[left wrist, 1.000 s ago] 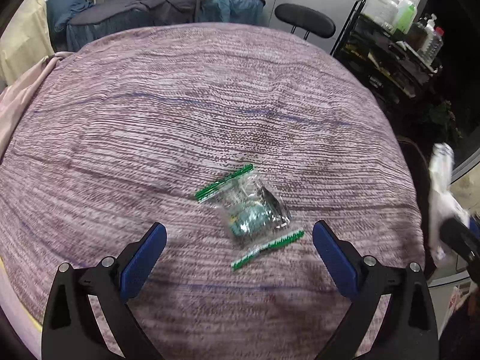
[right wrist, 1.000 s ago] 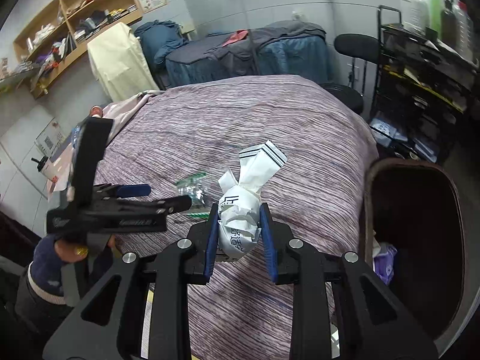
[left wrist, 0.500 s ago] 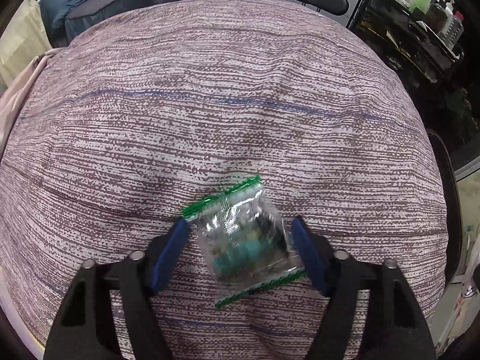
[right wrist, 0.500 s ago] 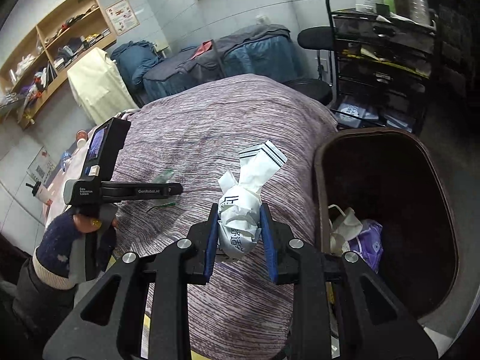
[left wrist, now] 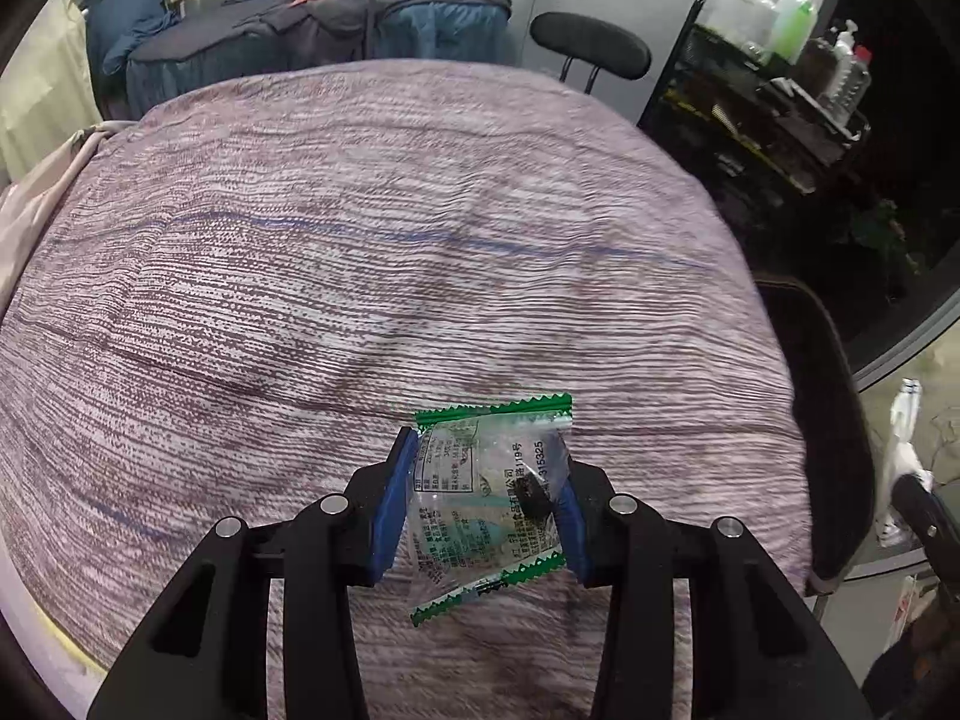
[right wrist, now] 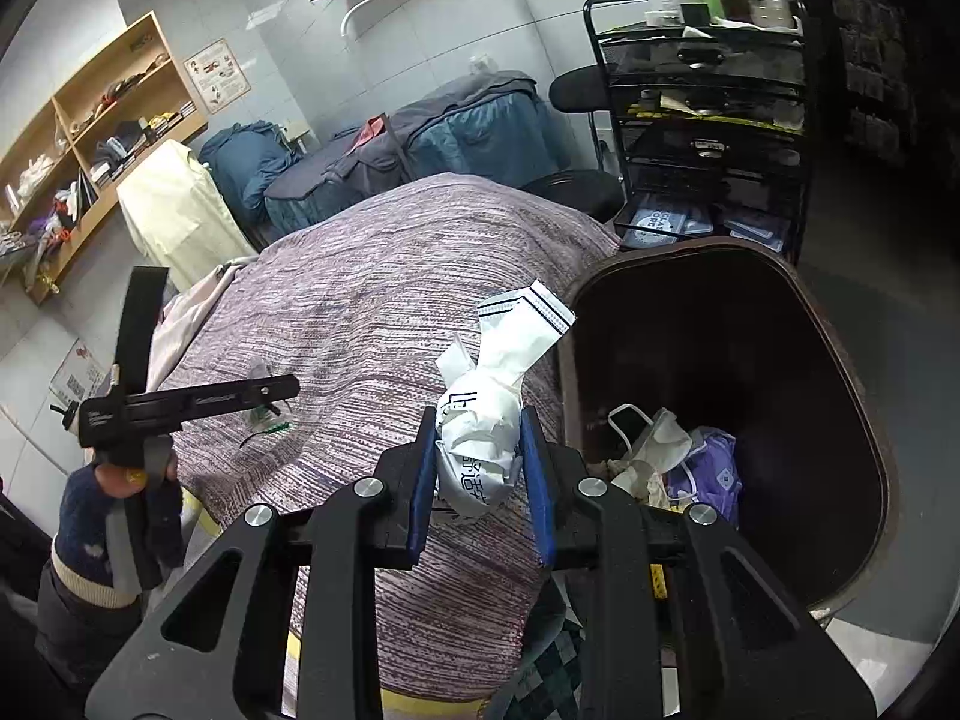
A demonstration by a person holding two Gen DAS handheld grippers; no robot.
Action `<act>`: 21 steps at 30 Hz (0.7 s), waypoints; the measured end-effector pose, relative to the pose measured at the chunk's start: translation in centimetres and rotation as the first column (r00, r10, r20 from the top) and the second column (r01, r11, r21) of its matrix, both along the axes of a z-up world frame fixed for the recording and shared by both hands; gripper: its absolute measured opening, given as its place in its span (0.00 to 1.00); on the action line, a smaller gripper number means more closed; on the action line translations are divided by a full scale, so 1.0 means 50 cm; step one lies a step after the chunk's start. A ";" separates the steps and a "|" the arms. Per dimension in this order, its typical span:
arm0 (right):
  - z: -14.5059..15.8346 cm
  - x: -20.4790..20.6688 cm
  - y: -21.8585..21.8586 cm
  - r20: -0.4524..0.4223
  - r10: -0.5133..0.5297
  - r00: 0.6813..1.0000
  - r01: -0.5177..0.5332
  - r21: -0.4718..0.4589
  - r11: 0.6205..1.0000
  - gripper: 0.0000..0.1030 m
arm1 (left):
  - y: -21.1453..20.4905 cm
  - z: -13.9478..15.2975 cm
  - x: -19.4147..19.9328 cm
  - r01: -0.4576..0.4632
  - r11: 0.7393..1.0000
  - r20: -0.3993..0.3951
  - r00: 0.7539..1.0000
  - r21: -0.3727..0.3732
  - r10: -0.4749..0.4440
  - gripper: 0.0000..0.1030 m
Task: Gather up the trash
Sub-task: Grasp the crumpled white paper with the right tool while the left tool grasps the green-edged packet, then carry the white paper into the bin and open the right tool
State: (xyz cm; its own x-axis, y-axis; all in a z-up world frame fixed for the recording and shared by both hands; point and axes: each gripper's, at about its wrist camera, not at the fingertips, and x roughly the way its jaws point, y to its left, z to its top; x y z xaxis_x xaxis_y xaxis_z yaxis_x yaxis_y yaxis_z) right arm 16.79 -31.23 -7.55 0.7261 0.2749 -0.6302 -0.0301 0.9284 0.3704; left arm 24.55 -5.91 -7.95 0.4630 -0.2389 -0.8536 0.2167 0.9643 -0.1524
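A clear snack wrapper [left wrist: 480,504] with green crimped ends sits between the blue pads of my left gripper [left wrist: 487,456]. Its jaws are closing and both pads touch the wrapper's sides, just above the purple striped bed cover [left wrist: 360,240]. In the right wrist view, my right gripper [right wrist: 478,420] is shut on a crumpled white paper packet [right wrist: 480,462], held over the bed's edge beside the brown bin [right wrist: 750,324]. There the left gripper [right wrist: 282,393] shows at left with the wrapper [right wrist: 264,417] under its tip.
The bin holds a face mask [right wrist: 654,438] and a purple bag [right wrist: 708,468]. A black wire rack [right wrist: 708,120] with bottles stands behind it. A black stool [left wrist: 591,51] and a draped table [left wrist: 312,30] are beyond the bed. A person's sleeve [right wrist: 84,540] shows at left.
The left jaws have closed in around the wrapper, which now stands up between the pads. The right gripper has carried the white packet rightward to the bin's edge.
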 end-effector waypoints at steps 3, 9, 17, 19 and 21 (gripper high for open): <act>-0.003 -0.012 -0.011 0.007 -0.009 1.000 0.009 0.007 1.000 0.27 | -0.007 0.023 -0.037 0.015 1.000 0.036 0.999 -0.023 -0.015 0.40; -0.005 -0.032 -0.035 0.026 -0.030 0.999 0.030 0.023 0.999 0.27 | -0.007 0.062 -0.084 0.066 0.995 0.120 0.991 -0.075 -0.057 0.40; -0.004 -0.066 -0.077 0.059 -0.090 0.994 0.090 0.001 0.996 0.27 | -0.070 0.088 -0.155 0.155 0.983 0.203 0.970 -0.095 -0.133 0.40; -0.009 -0.068 -0.088 0.055 -0.112 0.992 0.113 -0.023 0.993 0.27 | -0.087 0.088 -0.166 0.173 0.980 0.214 0.965 -0.096 -0.150 0.40; -0.022 -0.067 -0.102 0.042 -0.139 0.989 0.141 -0.046 0.989 0.27 | -0.099 0.088 -0.176 0.190 0.976 0.215 0.963 -0.105 -0.164 0.40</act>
State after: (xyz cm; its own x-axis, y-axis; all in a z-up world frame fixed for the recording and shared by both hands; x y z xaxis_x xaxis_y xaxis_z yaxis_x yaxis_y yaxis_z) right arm 13.43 -36.35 -8.67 0.7795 0.1384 -0.6109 0.0879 0.9415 0.3254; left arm 15.74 -10.84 -3.54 0.5649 -0.4302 -0.7041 0.4212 0.8841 -0.2023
